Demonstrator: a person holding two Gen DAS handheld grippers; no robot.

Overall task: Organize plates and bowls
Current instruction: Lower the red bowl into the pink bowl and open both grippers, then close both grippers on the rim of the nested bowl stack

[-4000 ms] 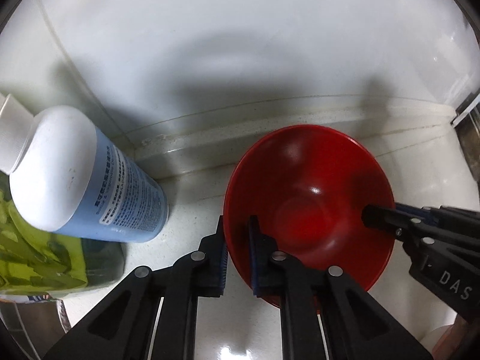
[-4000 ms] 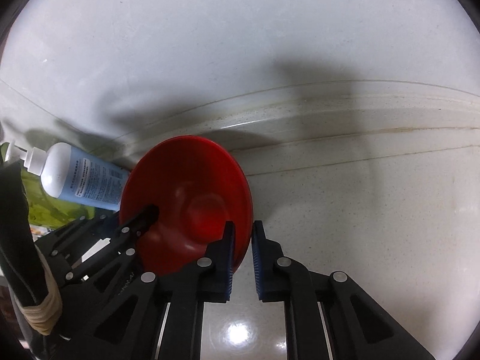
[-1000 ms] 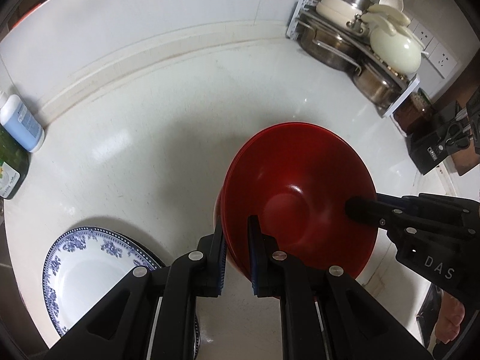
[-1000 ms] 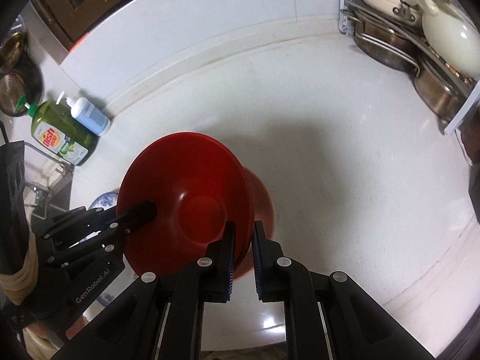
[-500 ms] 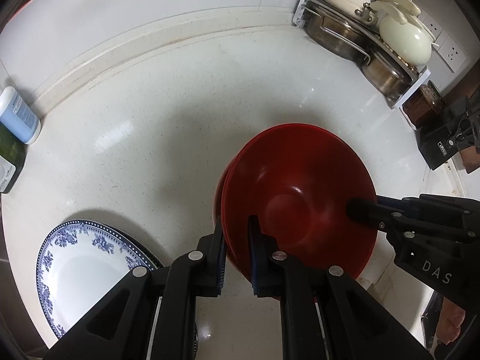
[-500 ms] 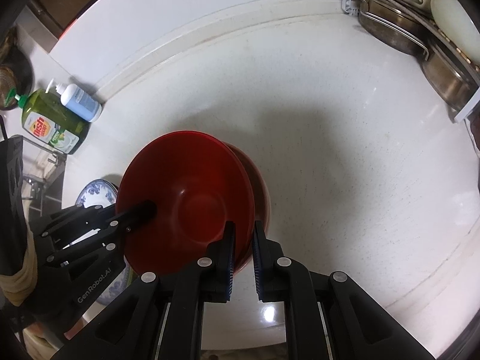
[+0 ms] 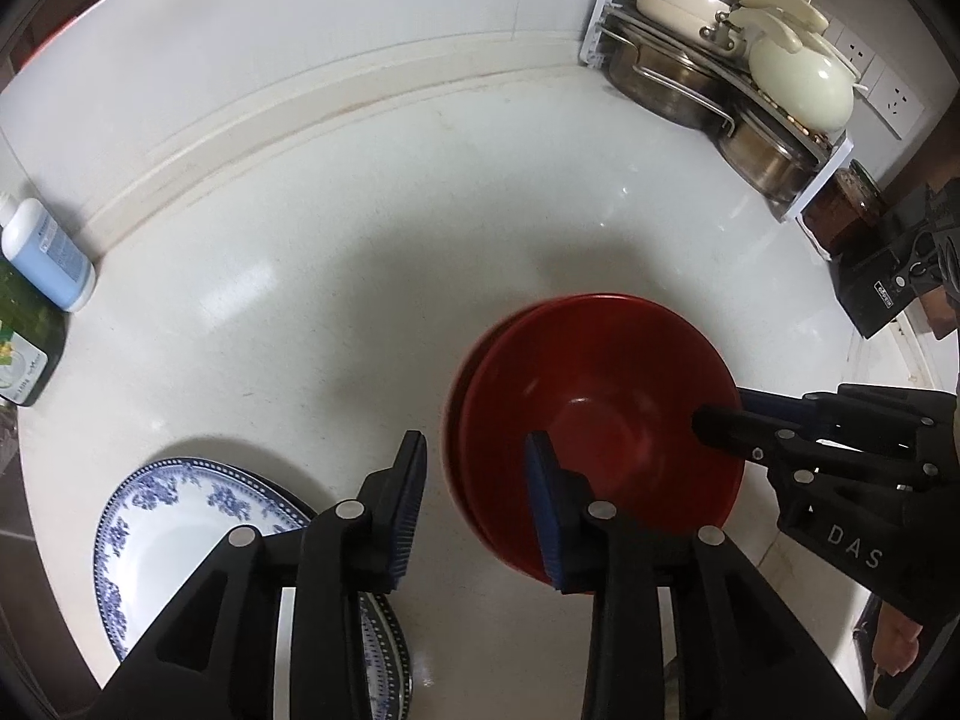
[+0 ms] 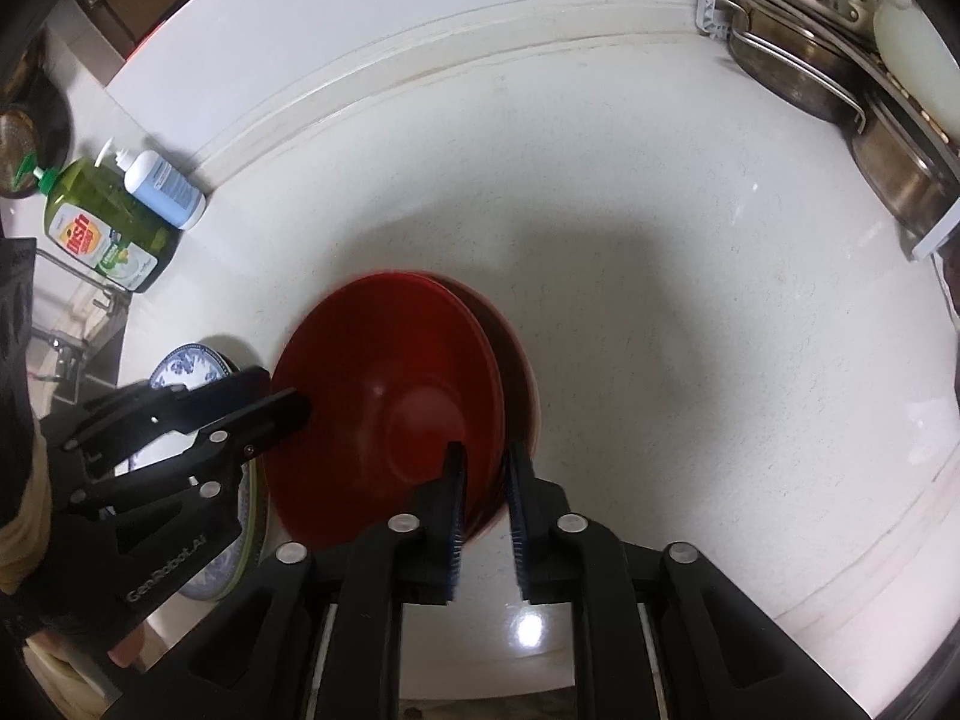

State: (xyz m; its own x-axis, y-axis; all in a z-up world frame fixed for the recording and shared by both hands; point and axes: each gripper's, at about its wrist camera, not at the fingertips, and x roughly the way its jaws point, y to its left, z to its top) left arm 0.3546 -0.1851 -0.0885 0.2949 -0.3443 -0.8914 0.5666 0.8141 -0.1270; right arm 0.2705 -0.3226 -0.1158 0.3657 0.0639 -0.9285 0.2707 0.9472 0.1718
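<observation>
While the left gripper [image 7: 474,504] straddles the near-left rim of the upper red bowl [image 7: 600,420], its jaws are opening: one pad stands outside the rim and one inside, with a clear gap on the outer side, so no pad presses on the bowl wall. The right gripper [image 8: 483,498] sits at the opposite rim, about 3 o'clock on the bowl in the left wrist view; its jaws are nearly closed and the rim passes between them, though whether the pads bear on it cannot be told. The upper red bowl is nested in a lower red bowl [image 8: 516,348], whose edge shows at 1 to 3 o'clock in the right wrist view. Both bowls rest on the white countertop [image 7: 360,240]. A blue-patterned plate [image 7: 174,516] lies on the countertop at 9 o'clock of the bowls, just beside them. A green detergent bottle [image 8: 102,228] and a white-and-blue bottle [image 8: 162,186] stand at 10 o'clock by the wall. A rack of pots [image 7: 720,72] occupies 1 o'clock.
</observation>
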